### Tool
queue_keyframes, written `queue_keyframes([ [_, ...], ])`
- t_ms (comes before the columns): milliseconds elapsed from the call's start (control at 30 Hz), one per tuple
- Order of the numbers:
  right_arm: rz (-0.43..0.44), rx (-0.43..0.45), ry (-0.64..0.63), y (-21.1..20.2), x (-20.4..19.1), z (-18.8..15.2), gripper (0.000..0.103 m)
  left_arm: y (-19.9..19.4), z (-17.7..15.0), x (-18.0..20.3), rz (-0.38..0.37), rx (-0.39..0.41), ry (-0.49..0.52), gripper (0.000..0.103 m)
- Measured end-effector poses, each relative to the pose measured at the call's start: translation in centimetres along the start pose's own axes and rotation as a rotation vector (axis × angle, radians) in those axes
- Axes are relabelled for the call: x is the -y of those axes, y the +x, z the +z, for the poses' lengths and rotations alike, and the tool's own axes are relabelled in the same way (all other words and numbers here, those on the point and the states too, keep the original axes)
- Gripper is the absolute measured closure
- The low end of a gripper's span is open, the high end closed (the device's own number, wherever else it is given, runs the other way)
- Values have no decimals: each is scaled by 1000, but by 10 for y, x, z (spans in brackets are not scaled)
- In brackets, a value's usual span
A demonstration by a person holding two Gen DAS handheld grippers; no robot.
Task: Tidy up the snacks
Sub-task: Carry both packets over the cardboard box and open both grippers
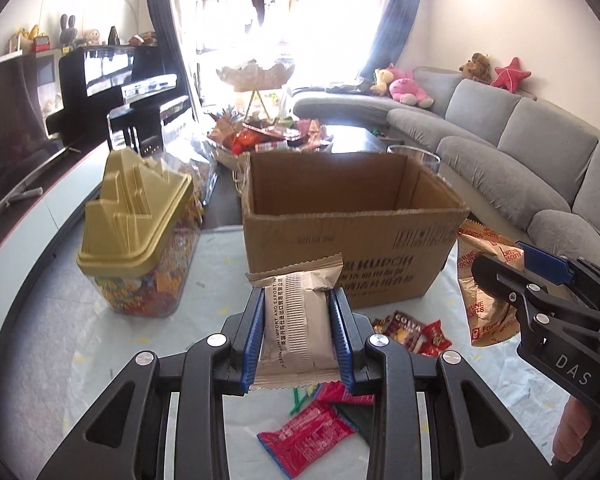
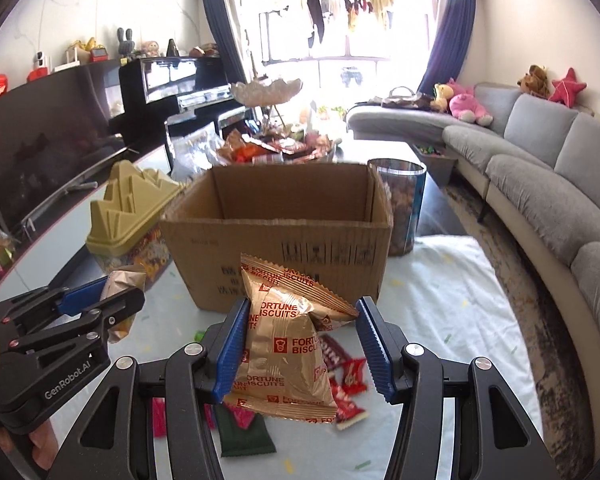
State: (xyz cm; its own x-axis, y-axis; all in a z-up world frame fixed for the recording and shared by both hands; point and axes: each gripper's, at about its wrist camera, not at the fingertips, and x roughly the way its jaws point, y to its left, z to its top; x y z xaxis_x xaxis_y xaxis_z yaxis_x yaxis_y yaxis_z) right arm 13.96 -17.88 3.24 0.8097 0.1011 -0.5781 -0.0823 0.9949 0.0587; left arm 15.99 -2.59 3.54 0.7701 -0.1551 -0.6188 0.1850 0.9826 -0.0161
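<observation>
Between the blue pads of the left hand-held gripper point(image 1: 298, 322) a pale beige snack packet point(image 1: 298, 328) is clamped upright, jaws nearly closed on its sides. Off to that gripper's right, the right hand-held gripper point(image 2: 302, 340) stands wider, its left pad pressed into a gold Fortune Biscuits bag point(image 2: 288, 344) and its right pad at the bag's far corner, the bag held clear of the table point(image 2: 452, 300). Straight ahead of both stands an open cardboard box point(image 1: 340, 216). Left of the box is a clear snack jar point(image 1: 140, 248) with a gold moulded lid. Beneath the grippers loose red wrappers point(image 1: 308, 436) and a dark green packet point(image 2: 244, 436) lie scattered on the table. Beyond the box, to its right, curves a grey sofa point(image 1: 520, 136)
</observation>
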Motion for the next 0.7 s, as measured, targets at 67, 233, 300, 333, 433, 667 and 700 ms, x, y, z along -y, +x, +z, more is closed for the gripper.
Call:
queue_keyframes([
  [67, 1, 15, -10, -3, 1, 9, 48, -3, 10, 2, 5, 20, 9, 71],
  [233, 7, 42, -21, -2, 3, 33, 48, -2, 33, 3, 14, 49, 22, 71],
  [300, 5, 50, -28, 2, 3, 43, 48, 1, 43, 3, 14, 54, 26, 71],
  [333, 9, 53, -31, 5, 3, 48, 48, 3, 49, 2, 16, 56, 30, 71],
  [433, 19, 53, -27, 12, 5, 61, 48, 10, 62, 2, 16, 58, 39, 71],
  [667, 35, 50, -37, 40, 8, 89, 48, 38, 88, 3, 8, 37, 53, 71],
  [700, 34, 50, -41, 44, 8, 93, 48, 44, 92, 2, 4, 30, 52, 71],
])
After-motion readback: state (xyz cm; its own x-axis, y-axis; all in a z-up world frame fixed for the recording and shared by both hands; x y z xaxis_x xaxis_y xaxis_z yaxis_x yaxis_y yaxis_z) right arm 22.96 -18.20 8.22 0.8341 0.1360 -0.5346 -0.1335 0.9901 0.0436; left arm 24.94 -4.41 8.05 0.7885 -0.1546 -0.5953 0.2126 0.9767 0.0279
